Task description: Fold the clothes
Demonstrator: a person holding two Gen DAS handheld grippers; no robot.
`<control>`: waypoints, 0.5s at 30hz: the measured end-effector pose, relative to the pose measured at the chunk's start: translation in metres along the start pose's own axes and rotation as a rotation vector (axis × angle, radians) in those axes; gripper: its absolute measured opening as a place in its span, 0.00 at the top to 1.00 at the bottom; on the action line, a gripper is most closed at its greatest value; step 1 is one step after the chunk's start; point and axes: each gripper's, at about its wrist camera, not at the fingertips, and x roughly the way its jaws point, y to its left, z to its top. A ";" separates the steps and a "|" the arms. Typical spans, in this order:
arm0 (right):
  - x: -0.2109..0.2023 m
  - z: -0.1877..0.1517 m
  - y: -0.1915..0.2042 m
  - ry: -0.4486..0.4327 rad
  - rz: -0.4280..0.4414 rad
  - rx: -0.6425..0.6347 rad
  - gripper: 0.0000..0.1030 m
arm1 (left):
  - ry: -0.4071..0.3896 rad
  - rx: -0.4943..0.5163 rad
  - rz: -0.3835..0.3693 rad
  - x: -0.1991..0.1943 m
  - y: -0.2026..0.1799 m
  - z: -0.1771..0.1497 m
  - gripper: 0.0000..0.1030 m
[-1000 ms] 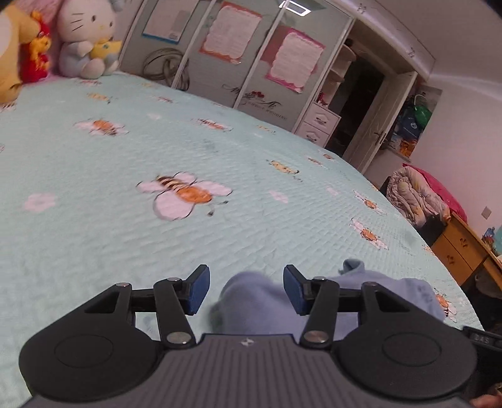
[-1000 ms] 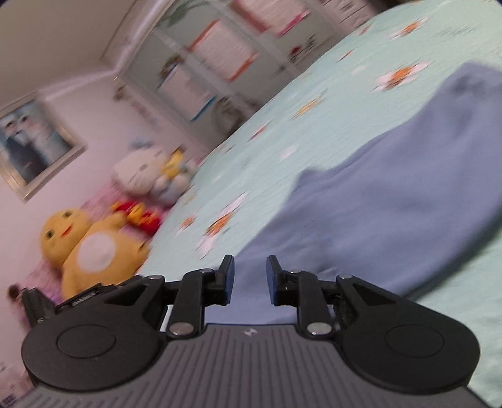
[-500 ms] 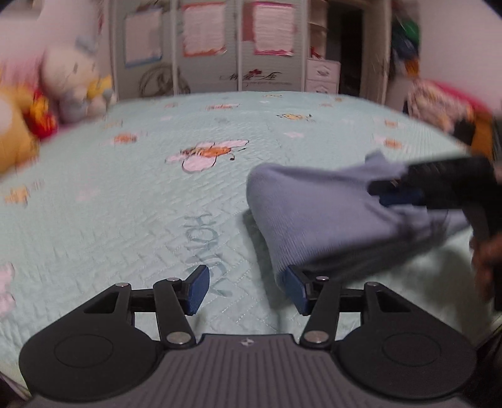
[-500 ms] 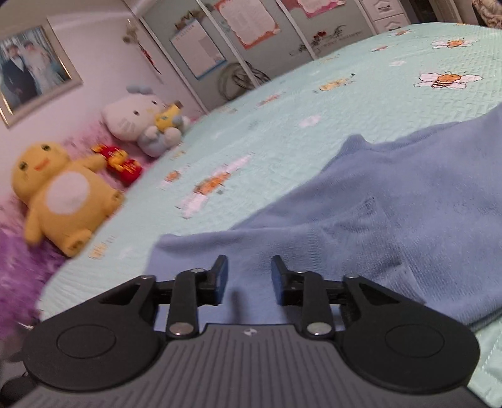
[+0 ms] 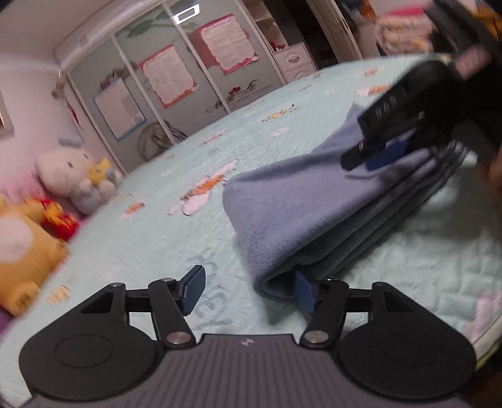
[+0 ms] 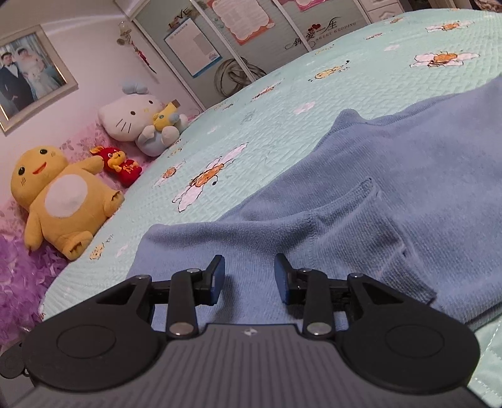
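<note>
Since a second ago your left gripper (image 5: 248,290) has rolled and opened its jaws, empty, beside the folded blue garment (image 5: 313,201), whose long axis runs toward your right gripper (image 5: 373,153), which rests on the cloth with jaws part open.

both wrist views low and close over the bed (image 5: 131,226), facing the wardrobe (image 6: 238,28), sharing the blue garment (image 5: 298,194)

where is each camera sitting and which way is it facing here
Left wrist: sits on the left tool, low over the bed, looking at the end of the folded blue garment; it shows its own open fingers, which have just been opening, and the right tool resting on the cloth.
Right wrist: sits on the right tool, above the garment, facing the plush toys at the wall; its own fingers are apart.
Shared: garment, bed, toys, wardrobe doors.
</note>
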 end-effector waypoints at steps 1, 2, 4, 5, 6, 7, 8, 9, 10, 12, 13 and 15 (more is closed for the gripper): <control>0.000 0.000 -0.001 0.001 0.003 0.003 0.66 | 0.000 0.039 0.023 0.000 -0.004 0.001 0.35; 0.000 0.000 -0.001 0.002 0.005 0.005 0.66 | -0.001 0.079 0.046 0.001 -0.007 0.001 0.32; 0.000 0.001 -0.001 0.006 0.007 0.008 0.66 | 0.001 0.153 0.067 -0.001 -0.017 0.002 0.31; 0.000 0.002 -0.001 0.008 0.009 0.010 0.66 | 0.003 0.185 0.078 0.000 -0.020 0.003 0.31; 0.000 0.002 -0.001 0.011 0.011 0.012 0.66 | 0.004 0.212 0.091 0.001 -0.022 0.004 0.31; 0.001 0.002 -0.001 0.013 0.012 0.012 0.66 | 0.003 0.235 0.106 0.003 -0.022 0.006 0.30; 0.001 0.003 -0.001 0.016 0.014 0.011 0.66 | 0.001 0.255 0.120 0.005 -0.023 0.009 0.29; 0.001 0.002 0.000 0.018 0.015 0.010 0.66 | 0.004 0.273 0.134 0.008 -0.024 0.013 0.23; 0.001 0.002 0.000 0.019 0.014 0.011 0.66 | 0.020 0.296 0.148 0.014 -0.025 0.016 0.20; 0.002 0.001 0.001 0.022 0.012 0.009 0.66 | 0.041 0.352 0.173 0.026 -0.029 0.017 0.18; 0.002 0.002 0.001 0.025 0.010 0.006 0.66 | 0.038 0.377 0.187 0.029 -0.031 0.015 0.17; 0.003 0.002 0.004 0.038 -0.001 -0.017 0.66 | 0.026 0.355 0.208 0.028 -0.023 0.012 0.15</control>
